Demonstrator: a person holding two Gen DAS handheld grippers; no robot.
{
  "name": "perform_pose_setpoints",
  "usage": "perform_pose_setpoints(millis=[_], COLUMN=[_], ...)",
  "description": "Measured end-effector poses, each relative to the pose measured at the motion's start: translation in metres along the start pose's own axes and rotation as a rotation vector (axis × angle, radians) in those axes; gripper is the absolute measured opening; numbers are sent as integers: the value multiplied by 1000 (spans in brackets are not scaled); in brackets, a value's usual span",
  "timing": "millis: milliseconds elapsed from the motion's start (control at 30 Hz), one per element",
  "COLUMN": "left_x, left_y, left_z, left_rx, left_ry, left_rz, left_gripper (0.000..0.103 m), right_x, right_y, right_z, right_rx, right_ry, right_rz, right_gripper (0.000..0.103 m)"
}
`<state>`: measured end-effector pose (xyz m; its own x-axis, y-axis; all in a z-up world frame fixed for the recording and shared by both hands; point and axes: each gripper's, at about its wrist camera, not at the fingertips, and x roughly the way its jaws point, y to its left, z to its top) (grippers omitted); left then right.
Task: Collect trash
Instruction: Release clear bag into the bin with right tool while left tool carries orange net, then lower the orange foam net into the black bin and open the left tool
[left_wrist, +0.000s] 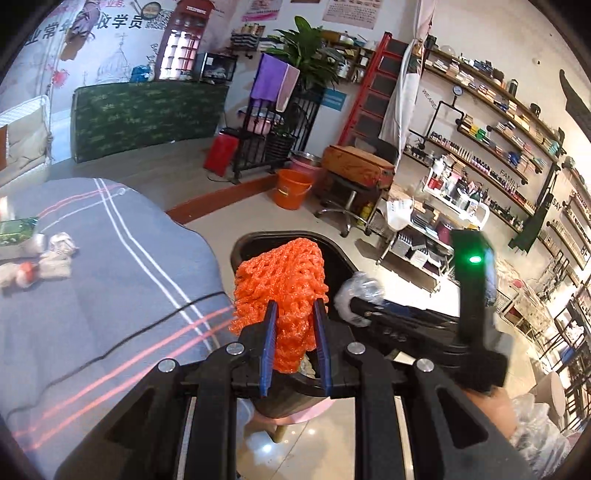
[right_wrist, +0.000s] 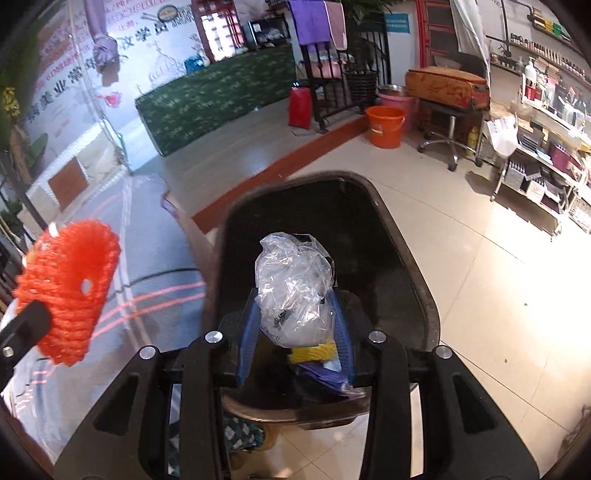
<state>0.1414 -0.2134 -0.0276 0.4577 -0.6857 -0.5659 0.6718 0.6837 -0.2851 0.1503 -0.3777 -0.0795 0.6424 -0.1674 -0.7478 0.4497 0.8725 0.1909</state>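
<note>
Left wrist: our left hand-held gripper (left_wrist: 293, 321) pinches an orange foam fruit net (left_wrist: 282, 280) at the black plastic bin (left_wrist: 332, 242) rim, ready to drop. More crumpled wrappers (left_wrist: 48, 254) wait on the grey striped bench (left_wrist: 110, 266).

Right wrist: our right hand-held gripper (right_wrist: 295, 314) clamps a crumpled clear plastic bag (right_wrist: 291, 288) directly above the bin's opening, so it falls inside.

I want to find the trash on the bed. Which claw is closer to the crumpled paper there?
Left. The left claw holds orange netting beside the bed's crumpled paper; the right claw is over the bin.

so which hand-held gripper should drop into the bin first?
Right. The right hand-held gripper holds the clear plastic bag directly over the black bin. The left hand-held gripper holds the orange foam net nearer the bin's left rim.
</note>
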Motion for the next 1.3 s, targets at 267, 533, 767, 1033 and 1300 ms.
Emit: perform_pose_setpoints(millis=[267, 533, 767, 1033, 1300], left_x=[20, 31, 44, 74, 119], left_y=[-7, -5, -5, -21, -33], left_z=[-4, -9, -6, -1, -3], left_rx=[33, 32, 51, 119, 155], left_ry=[53, 97, 130, 179, 283], left_rz=[-14, -14, -27, -67, -77], left_gripper=[20, 20, 20, 20, 20], right_x=[42, 46, 20, -23, -43], right_y=[-17, -21, -30, -53, -75], right_z=[-3, -7, -2, -3, -3], right_rx=[31, 46, 59, 91, 138], right_ry=[99, 89, 28, -52, -90], right_rz=[-38, -58, -74, -121, -148], right_gripper=[46, 70, 71, 77, 77])
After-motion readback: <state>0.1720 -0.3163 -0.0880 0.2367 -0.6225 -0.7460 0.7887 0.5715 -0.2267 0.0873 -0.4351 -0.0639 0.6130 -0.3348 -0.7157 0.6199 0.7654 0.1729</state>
